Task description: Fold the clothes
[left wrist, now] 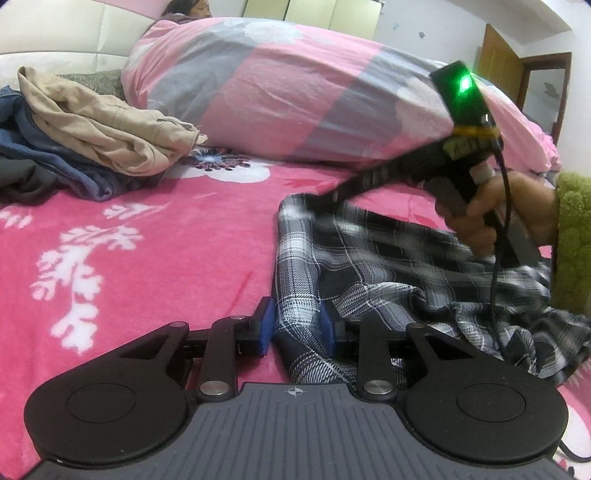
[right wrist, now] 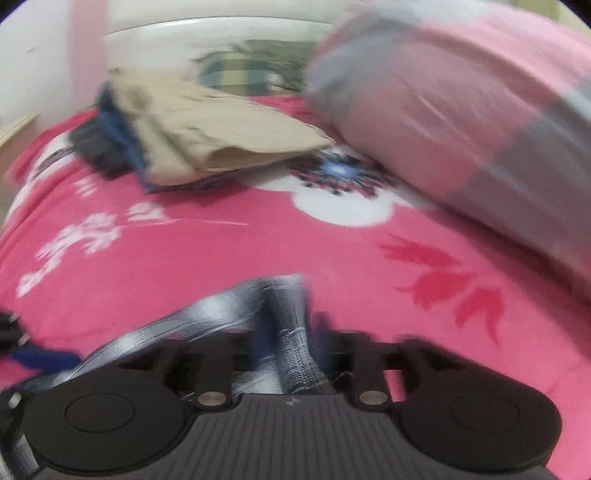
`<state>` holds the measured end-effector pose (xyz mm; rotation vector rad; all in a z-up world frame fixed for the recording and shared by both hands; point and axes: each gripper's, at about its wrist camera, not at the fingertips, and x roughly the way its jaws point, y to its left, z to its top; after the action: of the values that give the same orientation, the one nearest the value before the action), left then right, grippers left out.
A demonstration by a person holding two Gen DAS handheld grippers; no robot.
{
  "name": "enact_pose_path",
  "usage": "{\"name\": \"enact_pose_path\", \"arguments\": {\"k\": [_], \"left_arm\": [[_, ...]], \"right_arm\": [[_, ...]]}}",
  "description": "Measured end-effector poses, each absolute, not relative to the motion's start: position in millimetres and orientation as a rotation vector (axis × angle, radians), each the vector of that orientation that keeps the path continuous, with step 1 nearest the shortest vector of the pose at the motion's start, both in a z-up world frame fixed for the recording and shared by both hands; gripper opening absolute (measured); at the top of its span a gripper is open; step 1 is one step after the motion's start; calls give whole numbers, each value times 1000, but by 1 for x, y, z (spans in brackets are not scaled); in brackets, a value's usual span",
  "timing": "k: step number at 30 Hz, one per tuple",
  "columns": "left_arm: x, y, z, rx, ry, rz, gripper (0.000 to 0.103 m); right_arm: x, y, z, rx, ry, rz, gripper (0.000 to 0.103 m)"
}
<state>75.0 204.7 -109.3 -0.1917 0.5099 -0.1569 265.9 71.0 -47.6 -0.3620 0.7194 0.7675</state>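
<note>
A black-and-white plaid garment (left wrist: pixel 388 266) lies crumpled on the pink floral blanket (left wrist: pixel 147 240). My left gripper (left wrist: pixel 296 326) is at its near left edge, blue pads shut on a fold of the plaid cloth. My right gripper (left wrist: pixel 317 197), held by a hand (left wrist: pixel 476 218) in a green fuzzy sleeve, reaches from the right to the garment's far corner. In the blurred right wrist view, a strip of the plaid garment (right wrist: pixel 221 314) runs up between the jaws of my right gripper (right wrist: pixel 291 332). The jaws stand apart, with a slim gap beside the right pad.
A pile of clothes sits at the back left, a beige garment (left wrist: pixel 103 125) on top of blue jeans (left wrist: pixel 55 158). A rolled pink-and-grey quilt (left wrist: pixel 295 92) spans the back of the bed, with a person's head (left wrist: pixel 188 7) behind it. A wooden door (left wrist: pixel 498 62) is far right.
</note>
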Motion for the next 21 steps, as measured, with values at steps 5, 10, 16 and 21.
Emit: {"name": "enact_pose_path", "arguments": {"k": [5,10,16,21], "left_arm": [[75,206,-109,-195,511,-160,27],[74,209,-110,-206,511,-172,27],[73,213,-110,-231,518,-192,28],[73,222,-111,-290,524,-211,28]], "right_arm": [[278,26,-9,-53,695,696,52],[268,48,-23,-50,888,827,22],[291,65,-63,94,990,719,21],[251,13,-17,114,955,643,23]]}}
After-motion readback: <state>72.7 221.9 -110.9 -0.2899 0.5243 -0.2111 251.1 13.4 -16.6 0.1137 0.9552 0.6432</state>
